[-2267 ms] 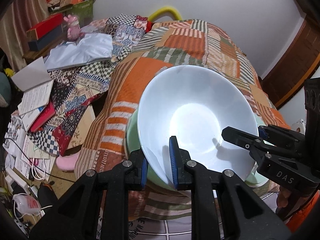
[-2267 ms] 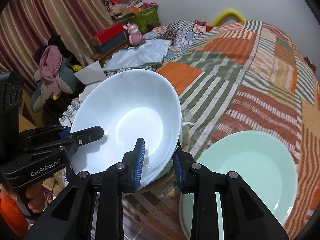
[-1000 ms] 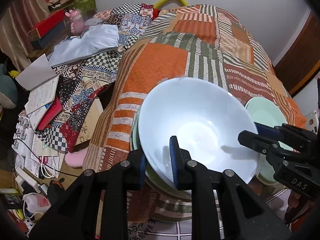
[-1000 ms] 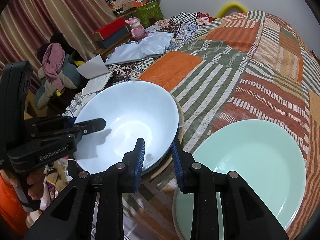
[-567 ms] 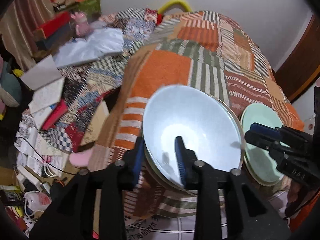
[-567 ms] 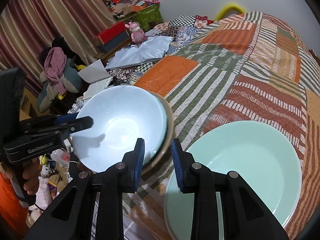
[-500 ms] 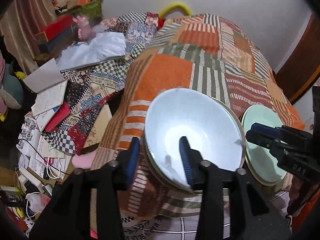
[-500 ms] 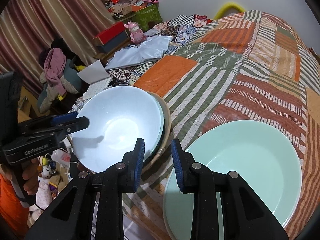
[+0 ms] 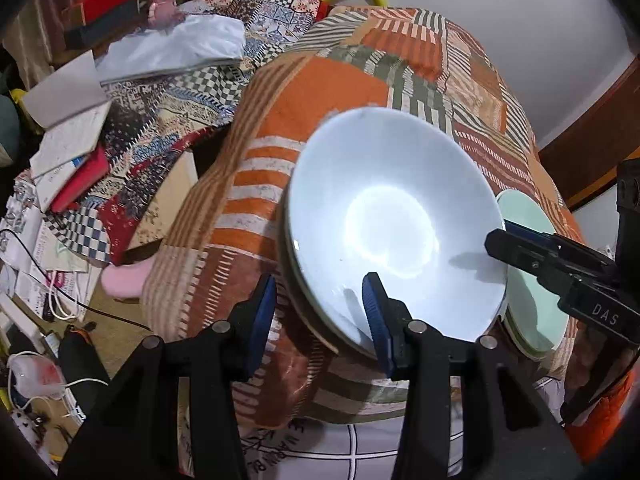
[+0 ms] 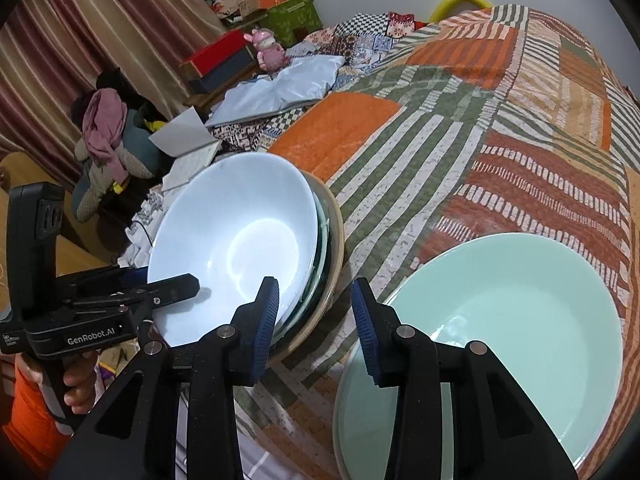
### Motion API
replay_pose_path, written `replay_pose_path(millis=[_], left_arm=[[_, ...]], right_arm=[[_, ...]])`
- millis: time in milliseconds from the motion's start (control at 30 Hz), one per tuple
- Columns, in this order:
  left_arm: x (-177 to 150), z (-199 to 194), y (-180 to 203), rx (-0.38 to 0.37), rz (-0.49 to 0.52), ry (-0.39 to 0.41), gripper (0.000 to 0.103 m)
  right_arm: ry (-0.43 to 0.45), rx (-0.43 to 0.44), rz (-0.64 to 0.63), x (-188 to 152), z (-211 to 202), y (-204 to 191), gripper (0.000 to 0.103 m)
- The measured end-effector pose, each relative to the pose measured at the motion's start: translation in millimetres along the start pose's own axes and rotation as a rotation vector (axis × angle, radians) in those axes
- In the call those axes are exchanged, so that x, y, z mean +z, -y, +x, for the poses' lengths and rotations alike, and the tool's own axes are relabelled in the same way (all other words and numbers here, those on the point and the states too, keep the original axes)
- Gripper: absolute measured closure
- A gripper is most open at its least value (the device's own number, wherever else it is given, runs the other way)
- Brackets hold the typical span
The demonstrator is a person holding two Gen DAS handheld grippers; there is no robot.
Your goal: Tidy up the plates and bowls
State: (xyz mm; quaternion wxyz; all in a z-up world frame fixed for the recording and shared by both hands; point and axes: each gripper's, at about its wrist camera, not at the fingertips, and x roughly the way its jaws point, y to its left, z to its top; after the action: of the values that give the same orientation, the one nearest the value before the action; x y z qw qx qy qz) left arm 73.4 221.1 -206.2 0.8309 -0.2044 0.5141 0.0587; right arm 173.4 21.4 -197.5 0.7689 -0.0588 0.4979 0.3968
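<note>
Fingers [image 9: 260, 308] straddle white bowl [image 9: 392, 216] rim; bowl upright.

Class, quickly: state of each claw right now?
Left claw: open, straddling the white bowl rim, not gripping.
Right claw: opening, also released from the bowl.

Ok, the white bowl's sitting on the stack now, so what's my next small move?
Probably back both claws off the white bowl. It sits nested on the stack, the left claw straddles its near rim without pressing, and the right claw is opening beside its edge. Then reach for the green plate.
</note>
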Motion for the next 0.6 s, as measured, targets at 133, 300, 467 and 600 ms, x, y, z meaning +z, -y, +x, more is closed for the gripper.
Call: replay_pose_path(millis=[133, 300, 467, 600], left_arm=[[-0.1, 6.3, 1.1, -0.026, -0.006, -0.012, 0.059], [1.2, 15.8, 0.8, -0.042, -0.008, -0.026, 0.059], [0.9, 18.3, 0.6, -0.049, -0.008, -0.011, 0.059], [1.6, 20.2, 2.3, -0.039, -0.004, -0.001, 0.059]], right_arm=[[-0.016, 0.005, 0.002, 2.0, 7.5, -0.5, 0.069], [-0.034, 0.002, -0.007, 1.8, 16.0, -4.2, 0.068], [-0.043, 0.002, 0.001, 2.5, 20.3, -1.0, 0.068], [-0.035, -0.028, -0.010, 0.8, 23.5, -4.3, 0.068]])
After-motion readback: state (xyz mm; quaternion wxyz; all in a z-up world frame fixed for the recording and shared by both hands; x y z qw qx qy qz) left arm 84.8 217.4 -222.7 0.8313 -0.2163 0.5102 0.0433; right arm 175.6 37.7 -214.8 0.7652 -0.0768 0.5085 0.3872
